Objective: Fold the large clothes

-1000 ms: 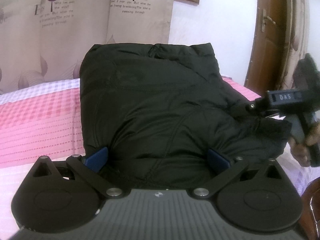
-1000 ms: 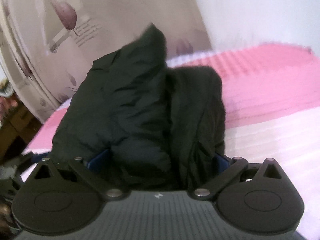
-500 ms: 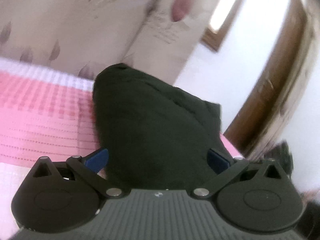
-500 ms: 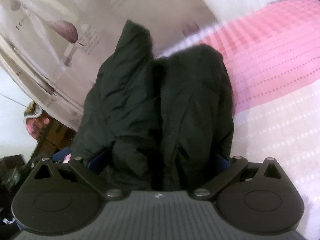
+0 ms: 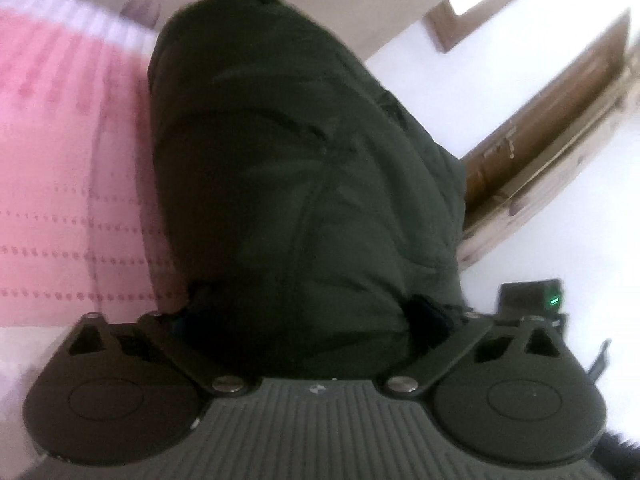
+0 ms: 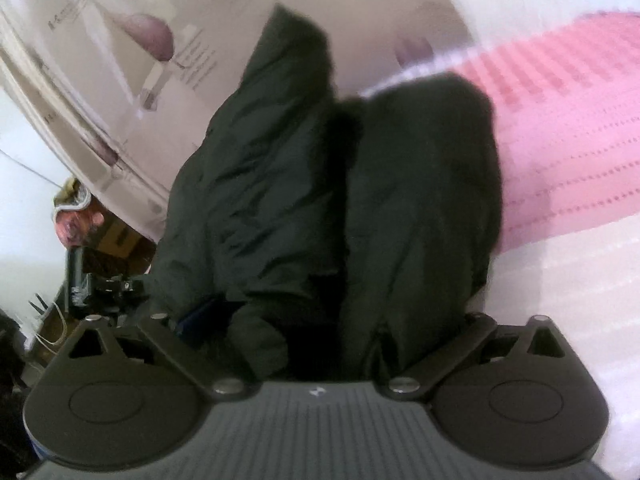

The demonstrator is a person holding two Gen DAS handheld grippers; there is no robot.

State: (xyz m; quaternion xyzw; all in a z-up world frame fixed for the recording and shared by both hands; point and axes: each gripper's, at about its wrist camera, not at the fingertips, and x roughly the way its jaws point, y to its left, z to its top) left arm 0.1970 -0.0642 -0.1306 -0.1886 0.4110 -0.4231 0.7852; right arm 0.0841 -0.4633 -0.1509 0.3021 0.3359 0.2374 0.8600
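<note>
A folded black padded jacket (image 5: 304, 184) fills the middle of both wrist views. In the left wrist view it bulges between the two fingers of my left gripper (image 5: 308, 316), which is shut on its near edge, and the fingertips are buried in the fabric. In the right wrist view the jacket (image 6: 328, 208) hangs in two thick folds between the fingers of my right gripper (image 6: 328, 320), which is shut on it. One blue pad (image 6: 200, 312) shows at the left. The jacket is lifted and tilted over a pink and white bedspread (image 5: 68, 184).
The bedspread (image 6: 568, 152) lies right of the jacket in the right wrist view. A leaf-print curtain (image 6: 132, 64) hangs behind. A brown wooden door (image 5: 552, 128) and white wall stand at the right of the left wrist view. The other gripper's body (image 5: 532, 300) shows there.
Both grippers have risen and tilted with the jacket held in them. The views have rolled, and the jacket's near edge has come up off the bedspread and bunched between the fingers.
</note>
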